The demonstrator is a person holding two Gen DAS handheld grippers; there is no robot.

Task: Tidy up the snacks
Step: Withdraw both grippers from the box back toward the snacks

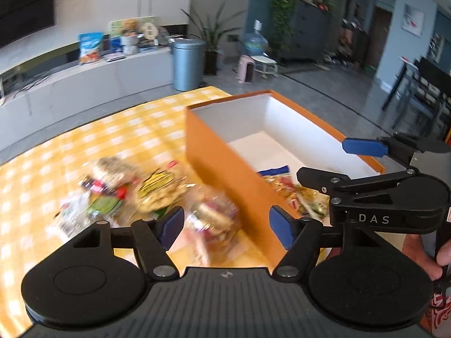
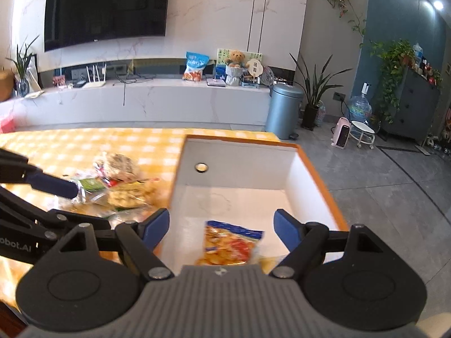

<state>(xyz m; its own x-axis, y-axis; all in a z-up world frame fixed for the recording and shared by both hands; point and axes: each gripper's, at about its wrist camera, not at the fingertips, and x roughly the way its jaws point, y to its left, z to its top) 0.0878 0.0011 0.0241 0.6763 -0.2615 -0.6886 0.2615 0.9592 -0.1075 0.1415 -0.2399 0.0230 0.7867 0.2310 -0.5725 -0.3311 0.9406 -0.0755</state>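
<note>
At lower centre of the left view, my left gripper point(image 1: 225, 225) gapes empty over a snack packet point(image 1: 214, 219); I should centre it, then pinch. My right gripper point(image 2: 222, 229) hangs wide, empty, above the box point(image 2: 318, 177).

Both black plastic two-finger grippers, left point(image 1: 227, 224) and right point(image 2: 221, 226), are showing blue rubber fingertip pads point(image 1: 280, 226), silver screws and ribbed grey bases; white "DAS" lettering point(image 1: 373, 218) is marking one.
</note>
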